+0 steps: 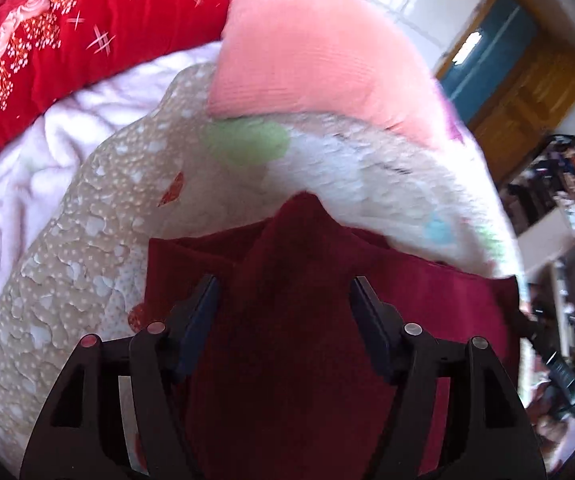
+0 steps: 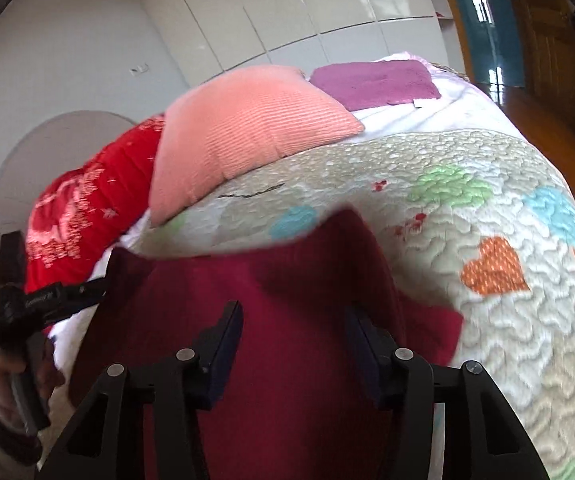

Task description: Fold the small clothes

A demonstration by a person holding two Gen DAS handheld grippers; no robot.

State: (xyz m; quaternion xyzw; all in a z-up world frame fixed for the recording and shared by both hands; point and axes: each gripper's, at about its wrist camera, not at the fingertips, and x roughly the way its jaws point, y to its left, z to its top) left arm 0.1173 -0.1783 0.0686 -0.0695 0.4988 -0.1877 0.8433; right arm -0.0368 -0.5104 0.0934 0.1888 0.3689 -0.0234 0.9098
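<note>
A dark red knitted garment [image 1: 299, 320] lies on the quilted bedspread [image 1: 67, 272], partly folded, with a raised peak near its far edge. It also shows in the right wrist view [image 2: 287, 320]. My left gripper [image 1: 283, 286] hovers over the garment with its jaws wide apart and nothing between them. My right gripper [image 2: 293, 312] is likewise open above the garment, empty. The left gripper's body and the hand holding it [image 2: 23, 320] show at the left of the right wrist view. The garment's near part is hidden under both grippers.
A pink pillow [image 2: 243, 136], a red floral blanket [image 2: 83, 216] and a purple towel [image 2: 375, 82] lie at the head of the bed. The bed's right edge drops to a wooden floor [image 2: 547, 140]. Cluttered shelves [image 1: 567, 208] stand to the right.
</note>
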